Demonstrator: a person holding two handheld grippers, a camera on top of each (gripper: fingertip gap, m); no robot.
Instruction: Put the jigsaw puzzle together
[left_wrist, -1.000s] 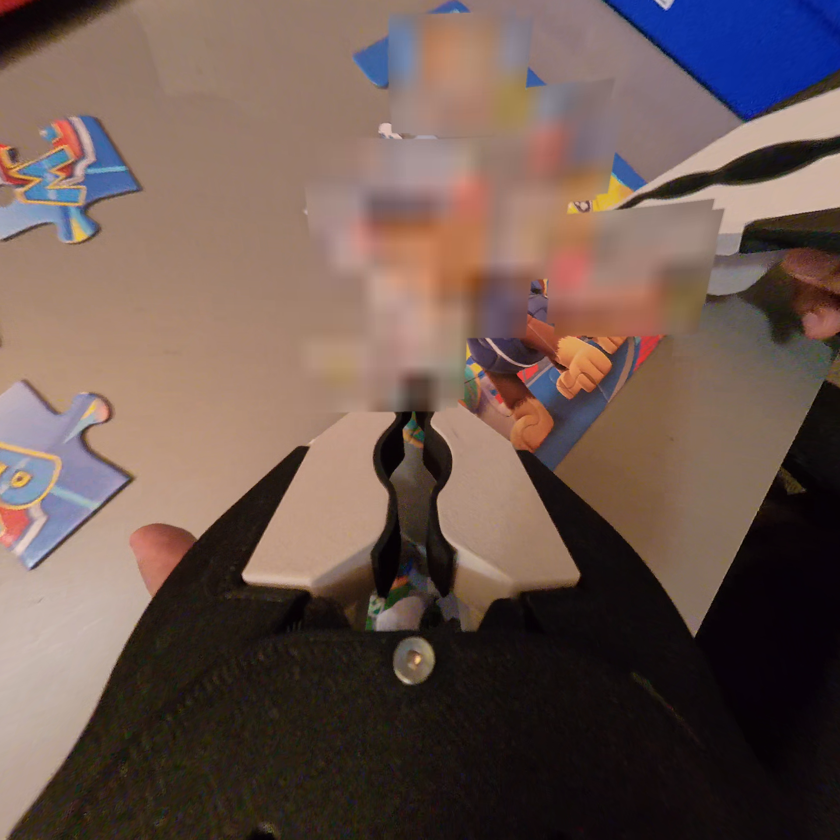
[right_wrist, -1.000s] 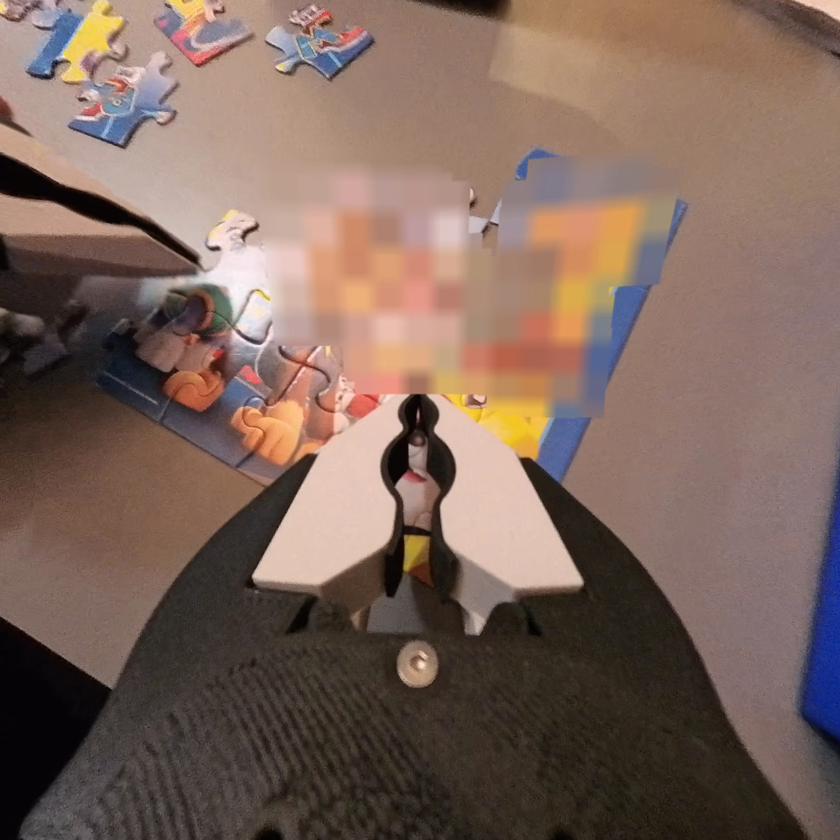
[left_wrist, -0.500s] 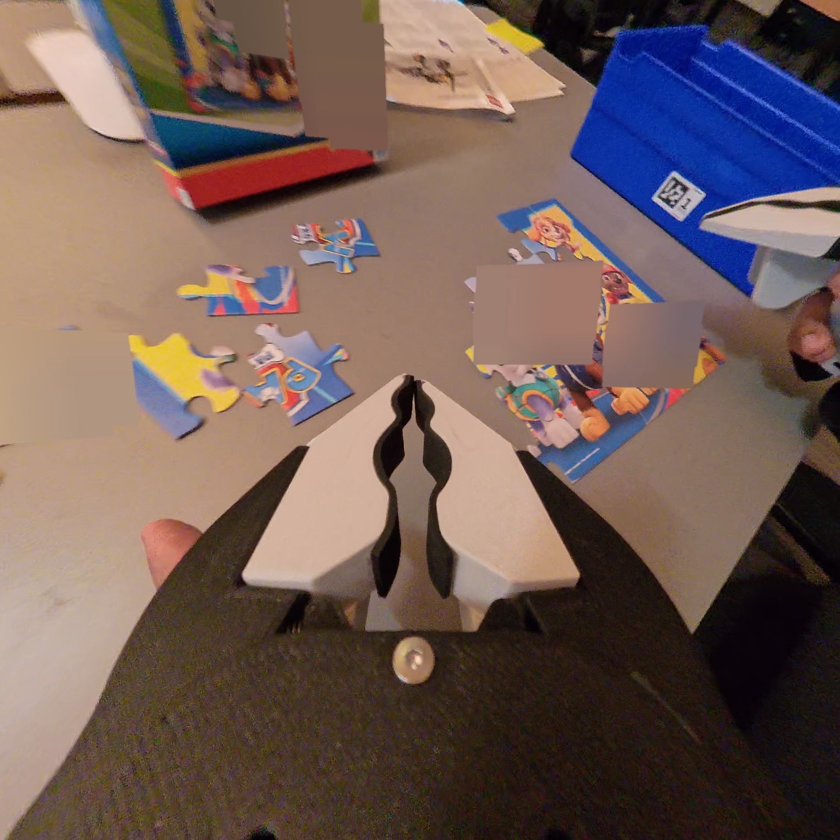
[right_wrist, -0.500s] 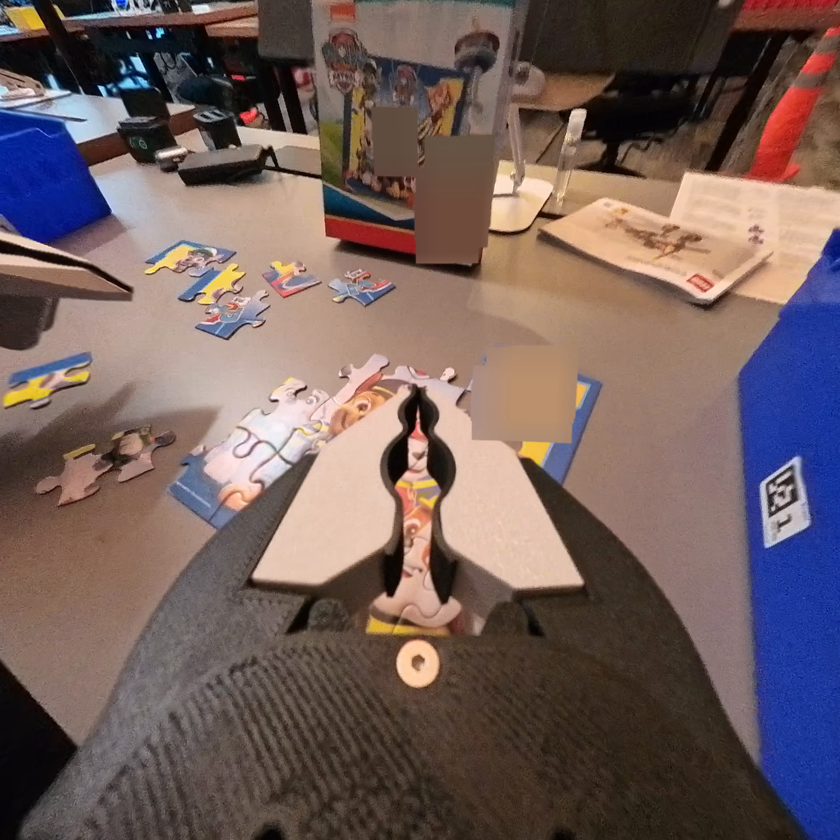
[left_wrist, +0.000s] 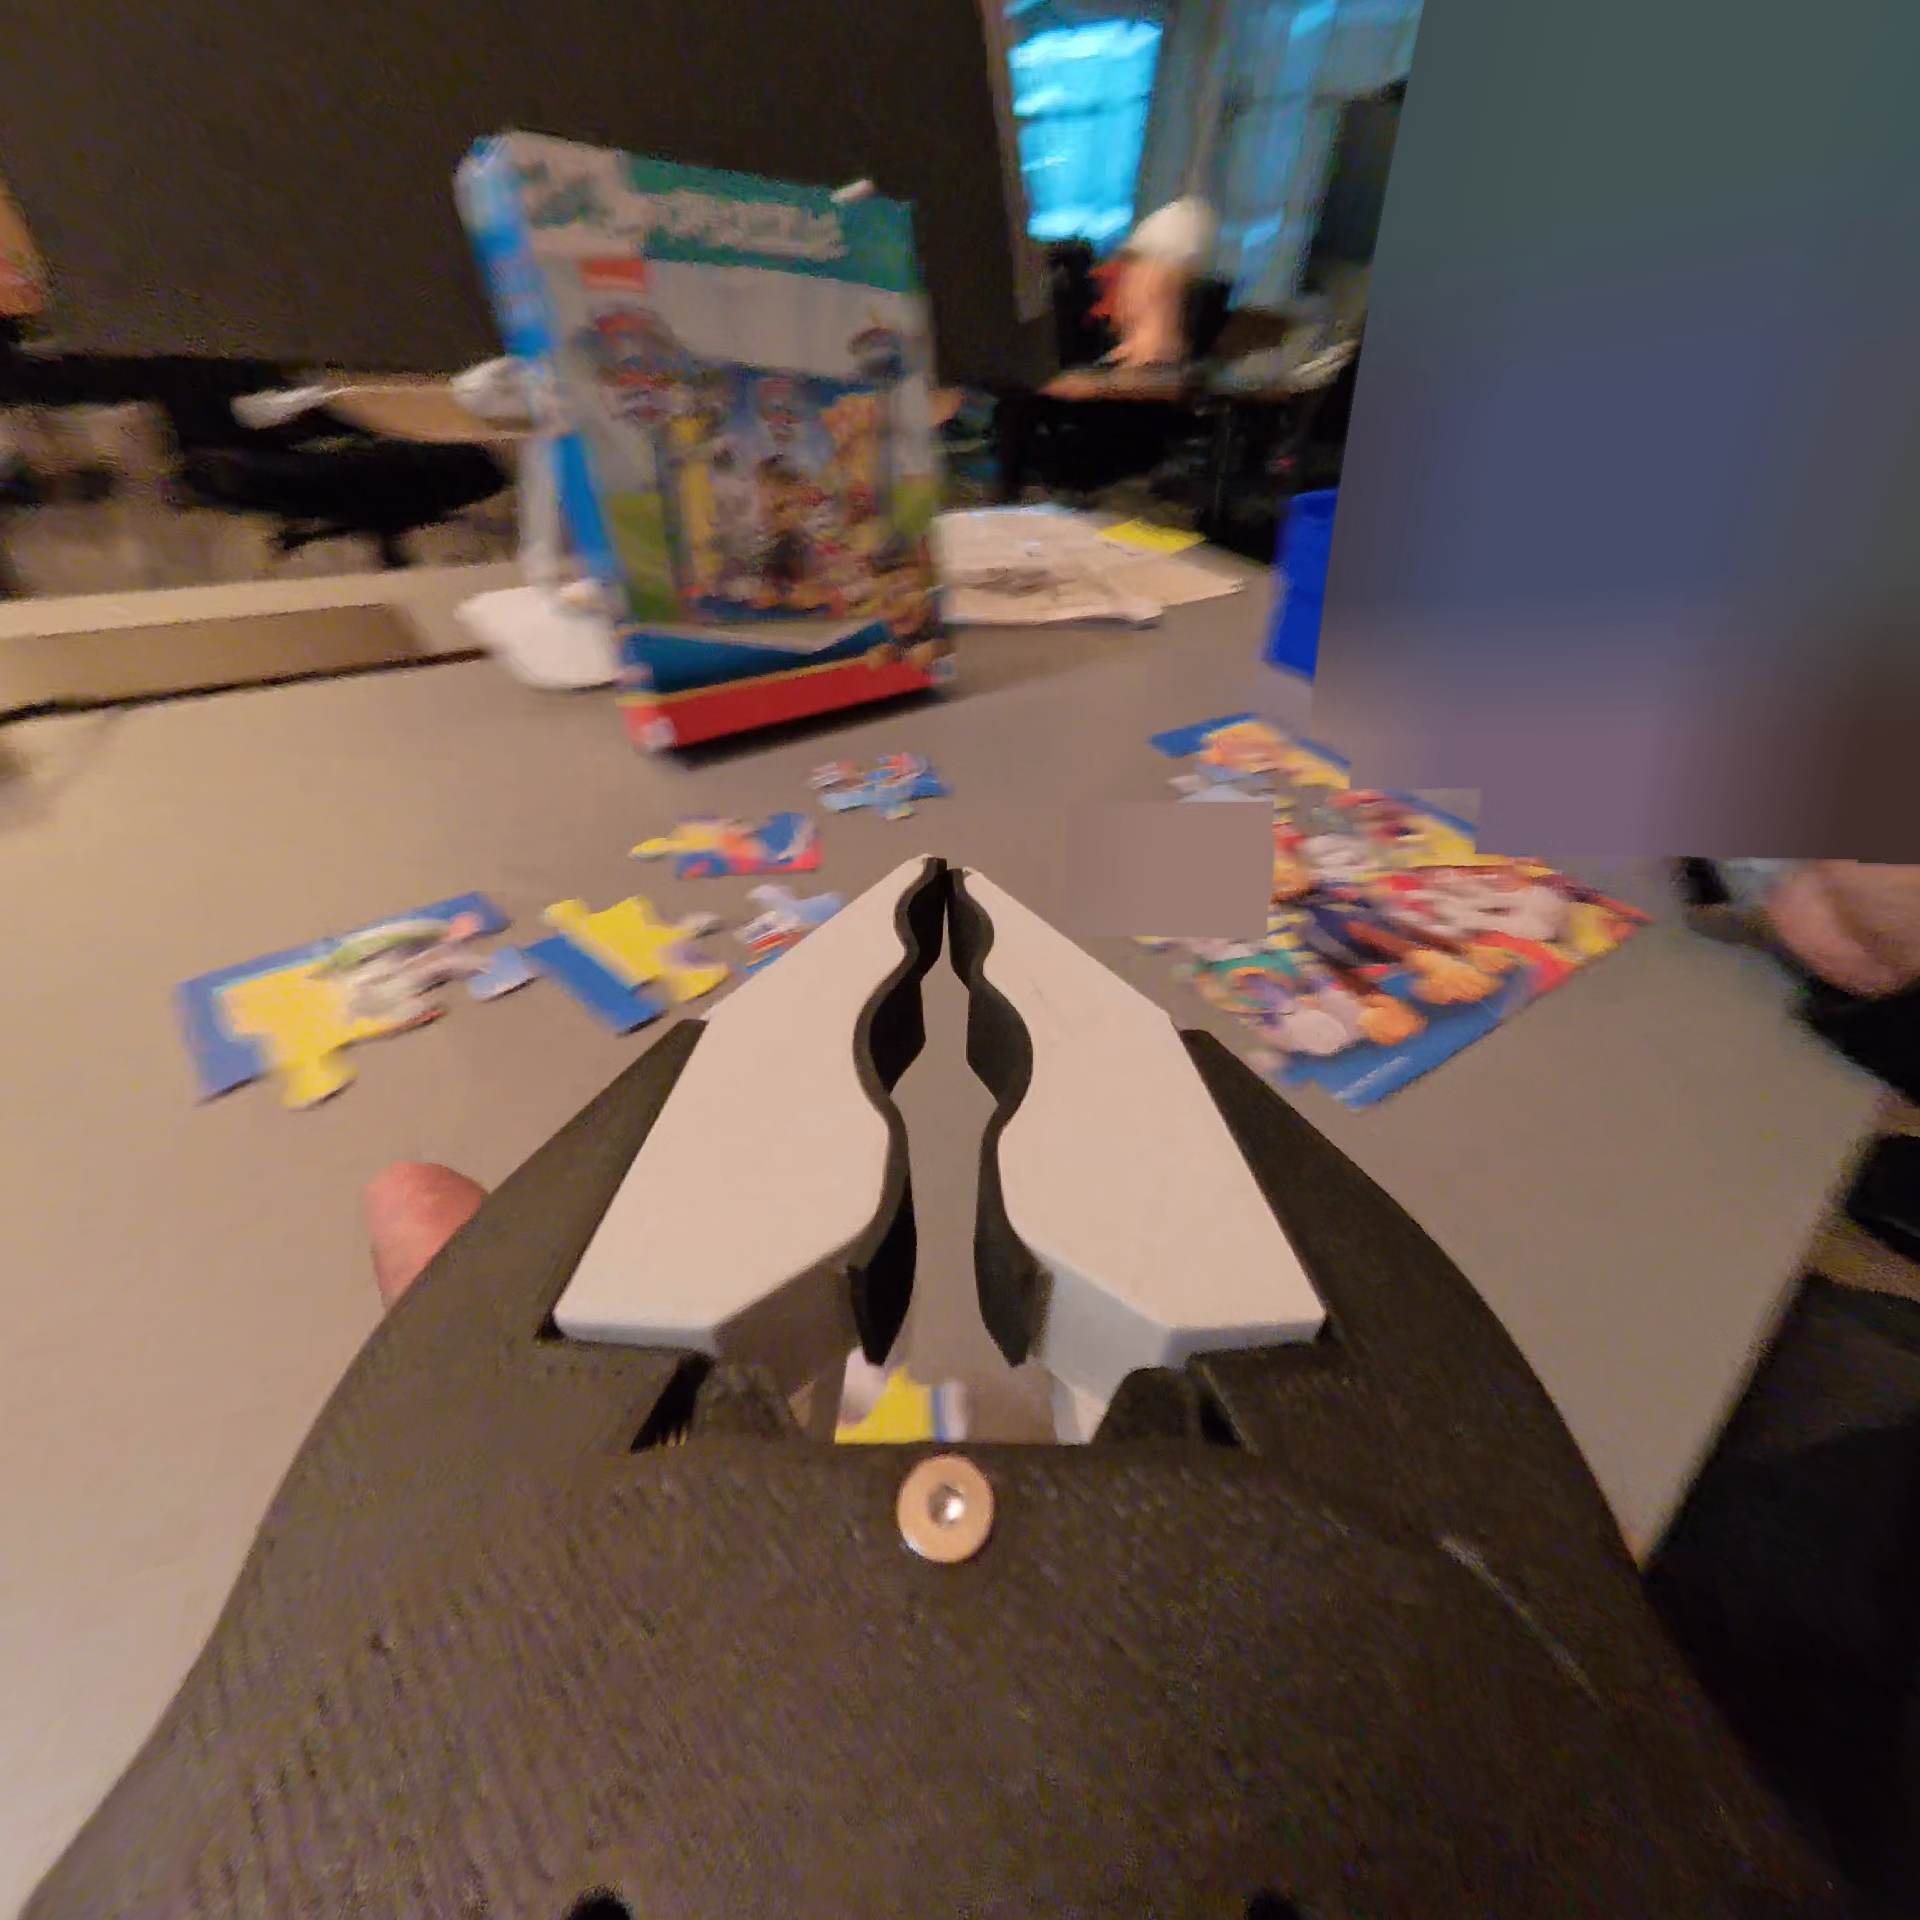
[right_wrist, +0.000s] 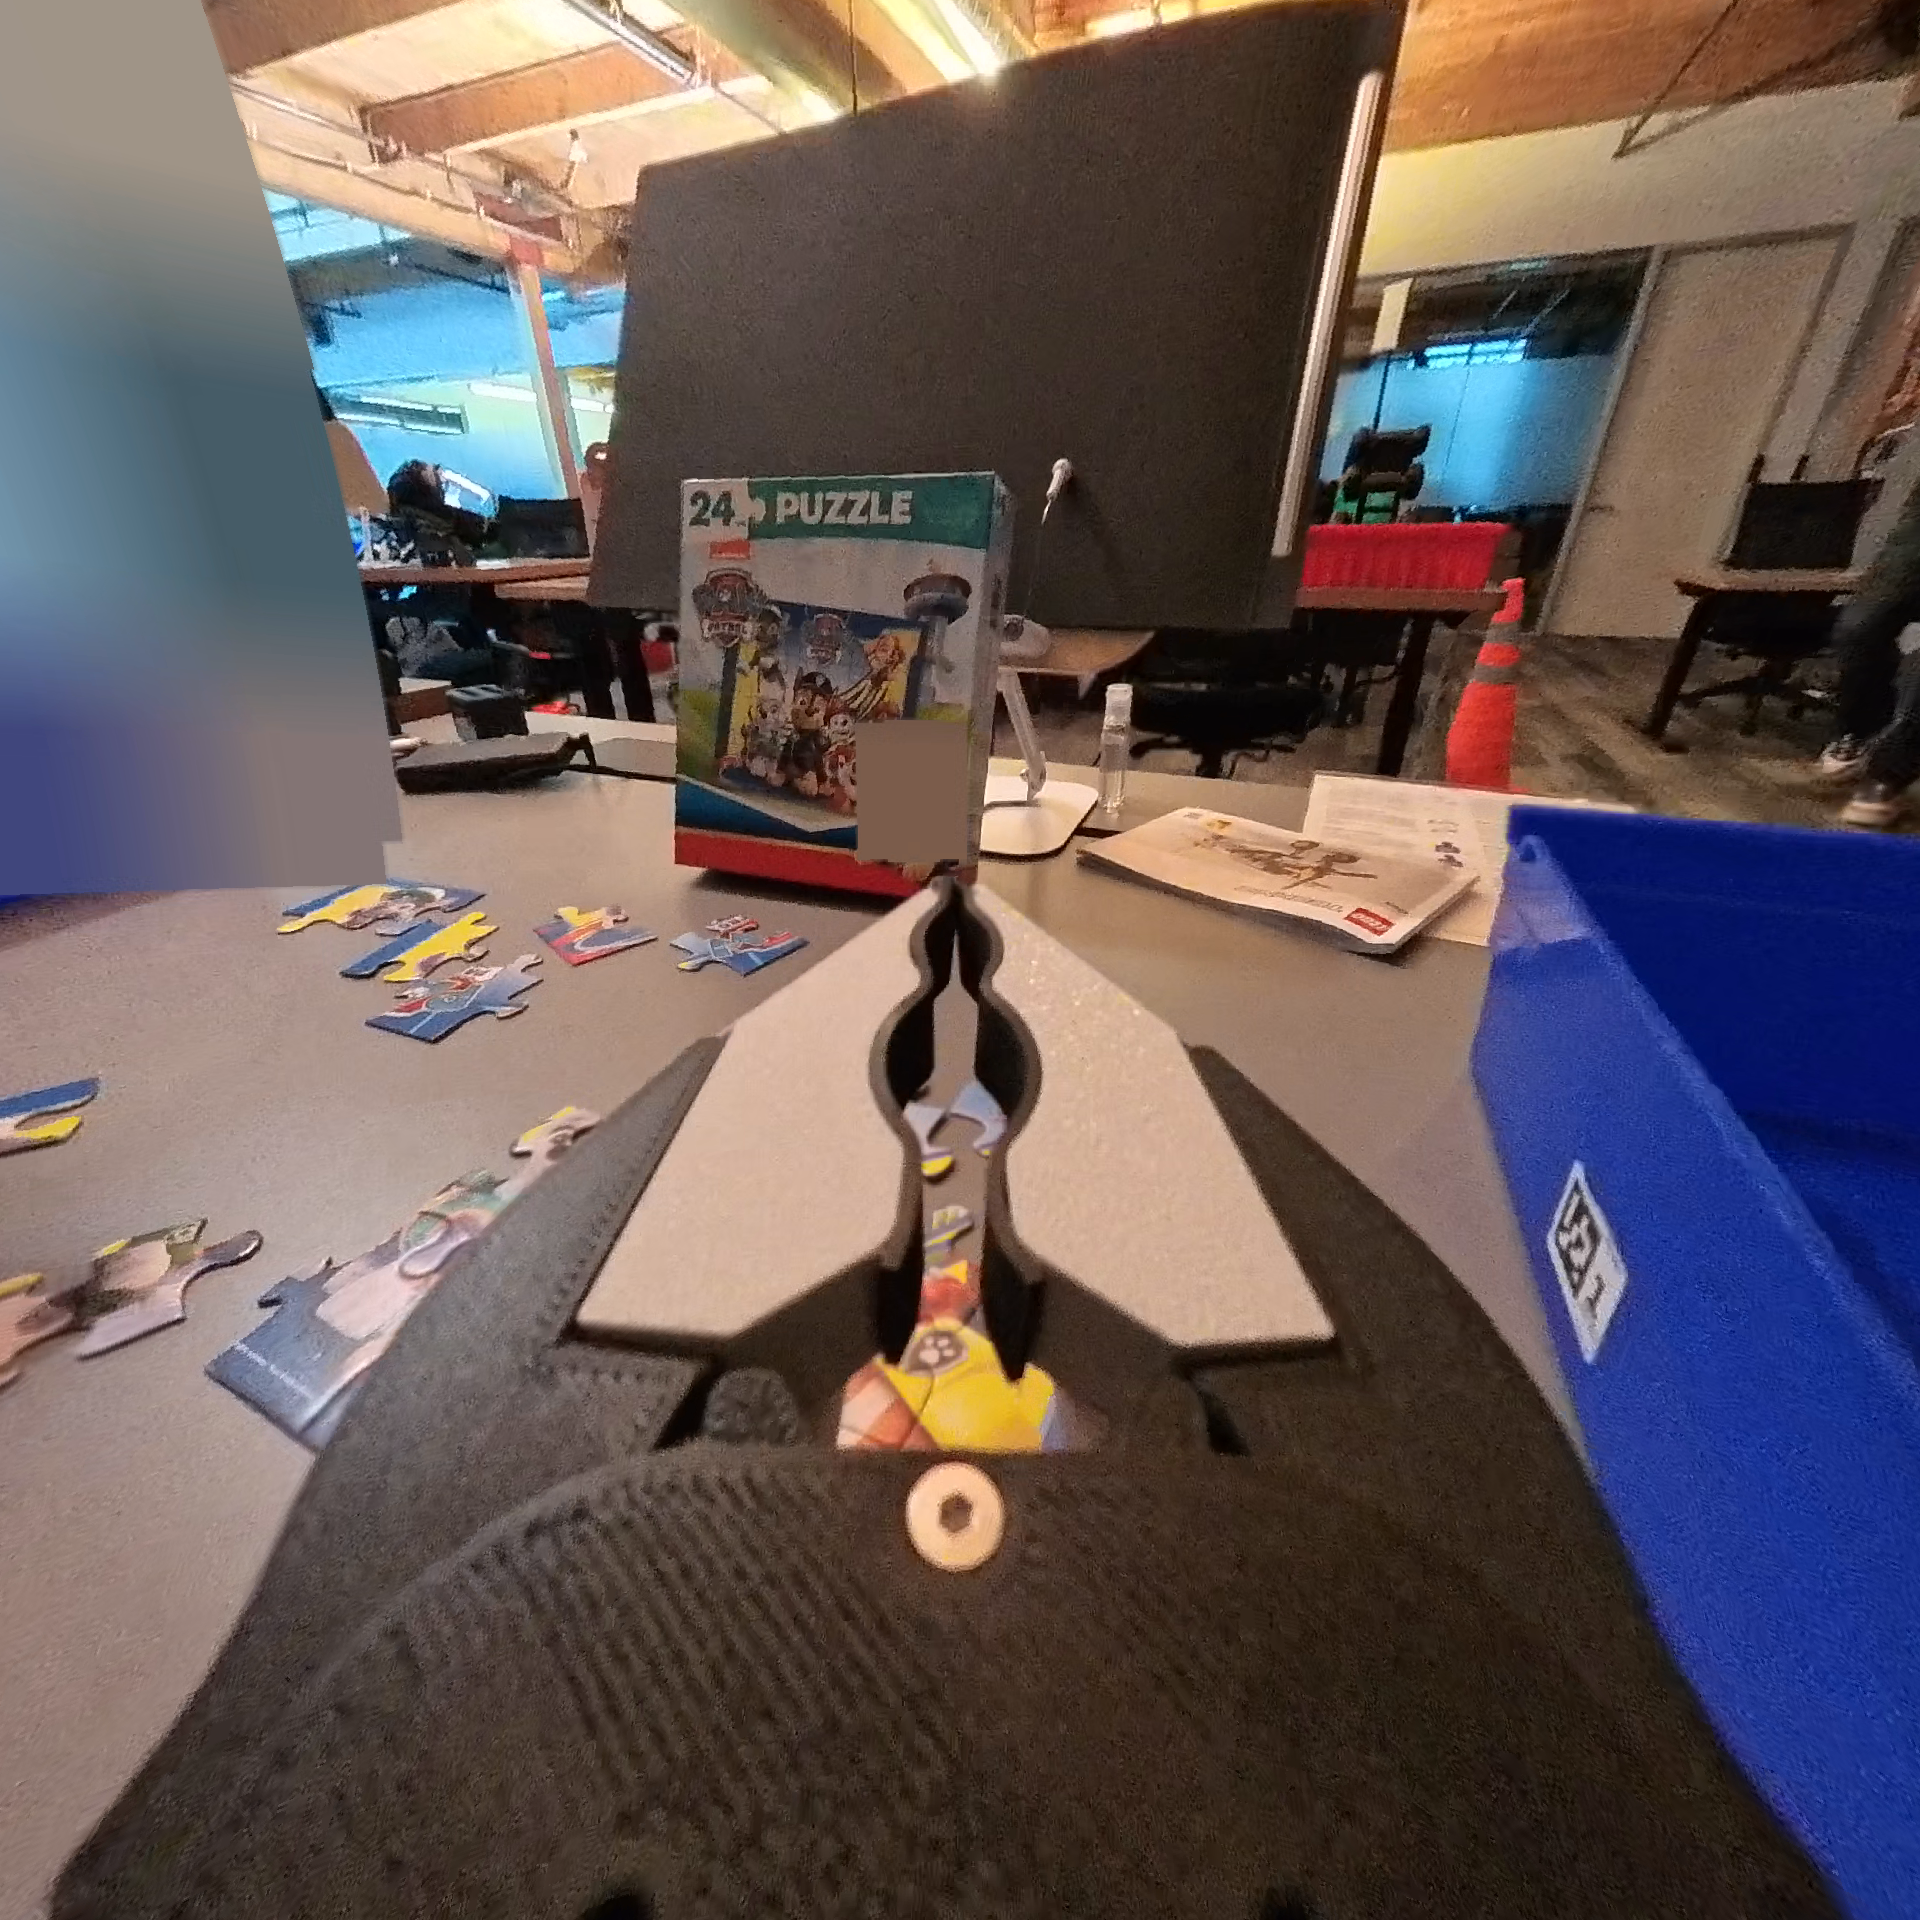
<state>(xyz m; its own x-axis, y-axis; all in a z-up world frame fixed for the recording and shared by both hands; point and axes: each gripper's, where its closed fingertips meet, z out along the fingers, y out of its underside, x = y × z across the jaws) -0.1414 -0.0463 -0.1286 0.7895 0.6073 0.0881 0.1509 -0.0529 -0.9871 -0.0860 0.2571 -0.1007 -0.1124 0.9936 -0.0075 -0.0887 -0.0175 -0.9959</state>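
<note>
My left gripper is shut with its tips together and nothing between them, raised over the grey table. Loose puzzle pieces lie ahead and left of it. A partly joined puzzle lies to its right. My right gripper is also shut with nothing in it, above that joined puzzle, which shows under its fingers. Loose pieces lie to its left. A puzzle box stands upright beyond both grippers and also shows in the left wrist view.
A blue bin stands close on the right. A booklet and papers lie behind it. A white stand base, a small clear bottle and a dark panel are behind the box. A hand is at the right edge. Left tips to right tips: about 30 centimeters.
Both grippers rose and tilted up from close over the joined puzzle, so the views now take in the box and room. Both stayed shut throughout.
</note>
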